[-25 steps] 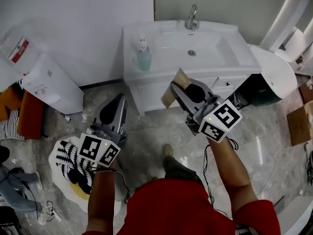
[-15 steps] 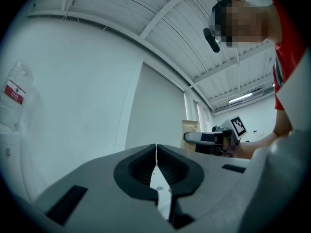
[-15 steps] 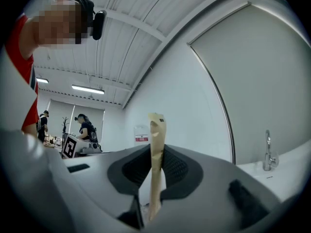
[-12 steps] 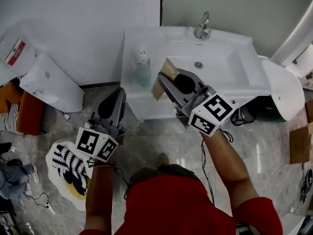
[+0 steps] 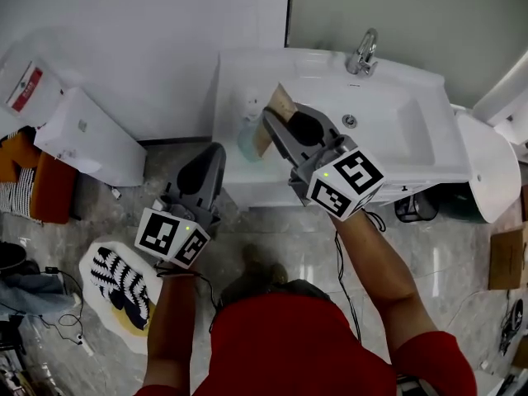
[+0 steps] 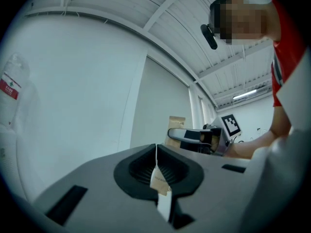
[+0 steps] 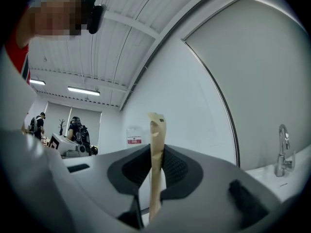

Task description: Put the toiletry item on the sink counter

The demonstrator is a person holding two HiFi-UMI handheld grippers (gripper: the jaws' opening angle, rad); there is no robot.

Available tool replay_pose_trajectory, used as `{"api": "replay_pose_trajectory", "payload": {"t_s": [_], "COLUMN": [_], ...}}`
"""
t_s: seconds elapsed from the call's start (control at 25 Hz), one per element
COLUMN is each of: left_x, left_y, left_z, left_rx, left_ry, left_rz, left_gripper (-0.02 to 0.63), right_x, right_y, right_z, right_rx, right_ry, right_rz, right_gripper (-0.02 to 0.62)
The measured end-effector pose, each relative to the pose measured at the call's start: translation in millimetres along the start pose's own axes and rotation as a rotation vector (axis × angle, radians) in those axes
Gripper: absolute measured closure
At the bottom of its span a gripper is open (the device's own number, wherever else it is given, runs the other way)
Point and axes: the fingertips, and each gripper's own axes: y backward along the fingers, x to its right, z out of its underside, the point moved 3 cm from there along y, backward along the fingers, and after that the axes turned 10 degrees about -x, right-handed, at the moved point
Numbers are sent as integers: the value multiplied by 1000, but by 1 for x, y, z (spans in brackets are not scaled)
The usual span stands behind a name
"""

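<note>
soap bottle [image 5: 245,143] at the left end of the sink counter [image 5: 429,151], faucet [image 5: 363,54] behind — open basin [image 5: 388,114] between

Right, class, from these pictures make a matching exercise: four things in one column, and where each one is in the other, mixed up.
1 flat brown paper packet
2 pale teal soap bottle
3 chrome tap
4 black-and-white striped mat

A behind the basin
B on the floor
C between the right gripper's jaws
D left end of the white sink counter

Pairs: 1-C, 2-D, 3-A, 4-B
</note>
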Motion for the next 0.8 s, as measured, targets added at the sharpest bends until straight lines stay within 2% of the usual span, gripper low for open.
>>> {"api": "replay_pose_trajectory", "payload": {"t_s": [0.24, 0.52, 0.8], "left_x": [-36, -75, -89], "left_y": [-25, -48, -68], "left_z": [1, 5, 11], "left_rx": [-6, -21, -42], "left_ry": [0, 16, 31], "left_rz": [43, 101, 107], "left_gripper": [583, 583, 581], "right_x": [16, 32, 44], "right_y": [-40, -70, -84], "right_z": [15, 52, 90], "right_rx": [-49, -118, -188], "right_ry": [37, 23, 9], "right_rz": [46, 89, 81], "right_gripper": [531, 531, 532]}}
